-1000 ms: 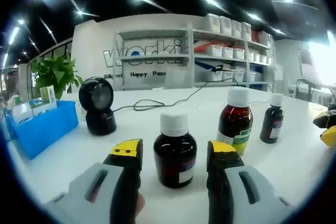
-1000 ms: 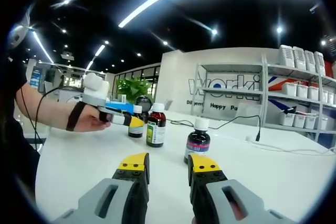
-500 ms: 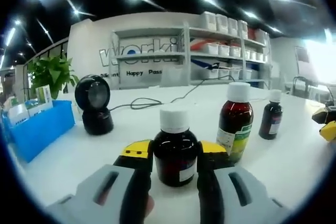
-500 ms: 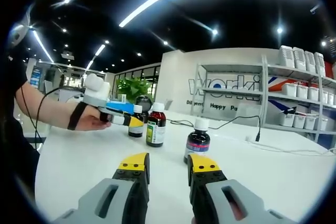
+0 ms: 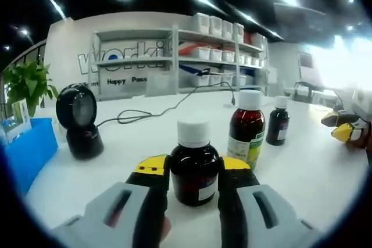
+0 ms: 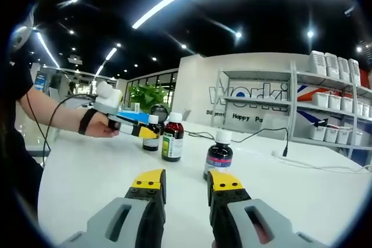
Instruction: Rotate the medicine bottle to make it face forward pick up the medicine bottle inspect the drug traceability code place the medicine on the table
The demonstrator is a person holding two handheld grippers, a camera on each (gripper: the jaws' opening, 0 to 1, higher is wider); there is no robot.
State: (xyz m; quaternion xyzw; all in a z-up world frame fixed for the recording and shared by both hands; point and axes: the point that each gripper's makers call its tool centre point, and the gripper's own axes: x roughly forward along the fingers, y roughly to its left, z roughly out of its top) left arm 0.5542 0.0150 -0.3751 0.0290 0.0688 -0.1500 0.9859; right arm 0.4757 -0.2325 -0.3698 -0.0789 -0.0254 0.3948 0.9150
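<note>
Worktop [image 5: 325, 172] is white and wide, shelving unit [image 5: 192, 56] with white bins behind it against the wall lettering. Blue bin [image 5: 26, 149] sits at the far left edge in my left gripper view, potted plant [image 5: 26, 82] behind it. Black round scanner [image 5: 78, 120] stands on the worktop left of centre, its cable [image 5: 151, 114] trailing toward the shelves.

My left gripper [image 5: 195, 172] has its jaws clamped on the nearest medicine bottle [image 5: 193, 164]: dark glass, white cap, upright, base on the worktop, label partly turned to the right. In my right gripper view the same gripper shows at the left, held by my hand [image 6: 102, 129].

Second bottle [image 5: 246, 129], reddish-brown with a green and white label, stands just behind and right of the gripped one. Third, smaller dark bottle [image 5: 278, 125] stands further right, apart from it.

My right gripper [image 6: 183, 187] hovers over bare worktop, jaws apart, nothing between them; the small dark bottle stands just beyond the right jaw tip, not touched.
</note>
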